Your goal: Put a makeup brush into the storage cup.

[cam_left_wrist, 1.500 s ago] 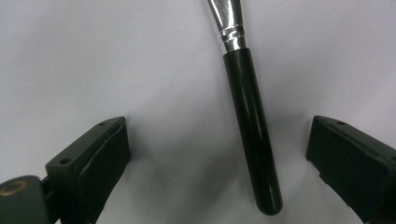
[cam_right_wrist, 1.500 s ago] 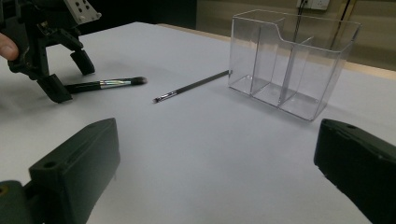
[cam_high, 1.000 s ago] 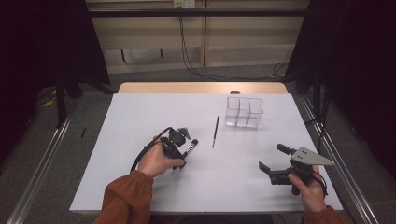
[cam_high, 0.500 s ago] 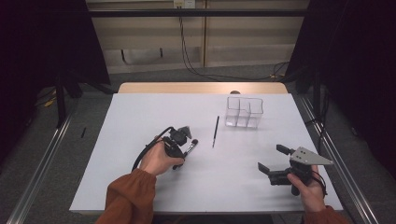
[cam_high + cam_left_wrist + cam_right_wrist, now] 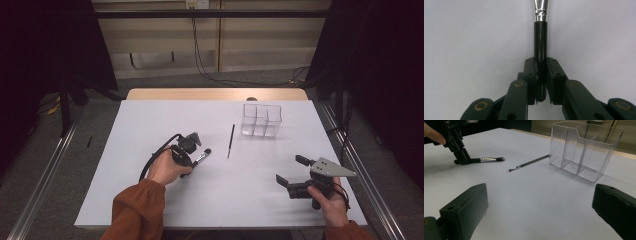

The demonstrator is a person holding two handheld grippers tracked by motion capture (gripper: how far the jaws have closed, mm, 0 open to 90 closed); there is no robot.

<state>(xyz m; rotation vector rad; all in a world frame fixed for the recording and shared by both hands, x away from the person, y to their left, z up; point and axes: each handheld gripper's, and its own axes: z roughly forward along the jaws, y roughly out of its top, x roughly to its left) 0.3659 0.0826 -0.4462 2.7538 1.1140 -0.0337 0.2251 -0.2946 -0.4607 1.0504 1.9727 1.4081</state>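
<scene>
Organizer [image 5: 262, 120], clear plastic with three compartments, stands in the upper right of the white table [image 5: 150, 125] in the high view. Through its walls in the right gripper view [image 5: 584, 150] the floors of the compartments show bare. A thin black pencil [image 5: 230, 140] lies just left of it in the high view, apart from it, running up and down the frame; in the right gripper view [image 5: 529, 163] it lies slantwise between the organizer and the brush.

The brush [image 5: 201, 155] lies left of centre in the high view, flat on the table, bristle end pointing right and slightly up. The left gripper [image 5: 191, 161] has its jaws down at the brush's handle end. In the left gripper view the jaws have just been closing and now press on the black handle [image 5: 540, 57] from both sides, with the silver ferrule running off the top of the frame. The left hand [image 5: 167, 167] wraps the gripper from below left, an orange sleeve [image 5: 137, 212] coming in from the bottom edge.

The right gripper [image 5: 293, 171] sits at lower right in the high view, well apart from the brush, jaws spread wide with nothing between them. The right hand [image 5: 330, 200] holds it from below, low over the table.
</scene>
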